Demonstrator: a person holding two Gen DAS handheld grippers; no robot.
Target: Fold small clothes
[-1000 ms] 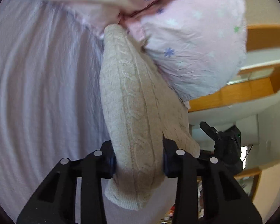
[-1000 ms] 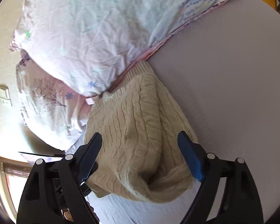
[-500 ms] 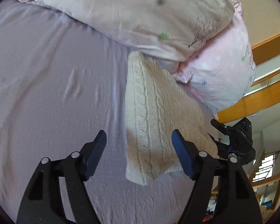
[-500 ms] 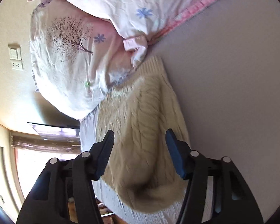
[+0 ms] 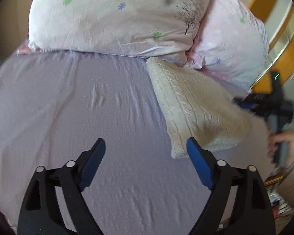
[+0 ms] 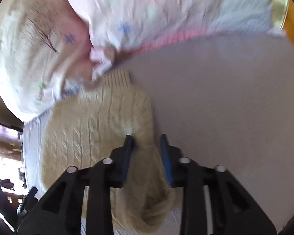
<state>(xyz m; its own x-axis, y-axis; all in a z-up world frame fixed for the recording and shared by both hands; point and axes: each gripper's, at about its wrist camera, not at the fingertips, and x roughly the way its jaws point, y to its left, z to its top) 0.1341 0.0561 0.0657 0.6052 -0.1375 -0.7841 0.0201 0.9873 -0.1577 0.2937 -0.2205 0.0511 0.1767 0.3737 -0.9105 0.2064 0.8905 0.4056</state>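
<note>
Left tongs (image 5: 145, 148): jaws spread wide, gripping nothing, poised over the bare lilac bed sheet (image 5: 78, 101). The cream cable-knit sweater (image 5: 194, 107) lies just ahead and to the right of these tongs, its near corner just beside the right blue pad (image 5: 199, 162), its far end tucked against the pink flower-print pillows (image 5: 127, 17).

Right tongs (image 6: 146, 145): jaws drawn narrow around a raised ridge of the sweater; the pads appear to pinch the knit, though blur prevents certainty. The bulk of the garment spreads ahead and to the left of these tongs, ribbed hem farthest away, touching the pillows.

Assessment: the sweater appears already folded into a compact bundle, so the task seems well advanced. Remaining, in my judgement: a final fold or squaring-up, then release.

Containers: none visible.
</note>
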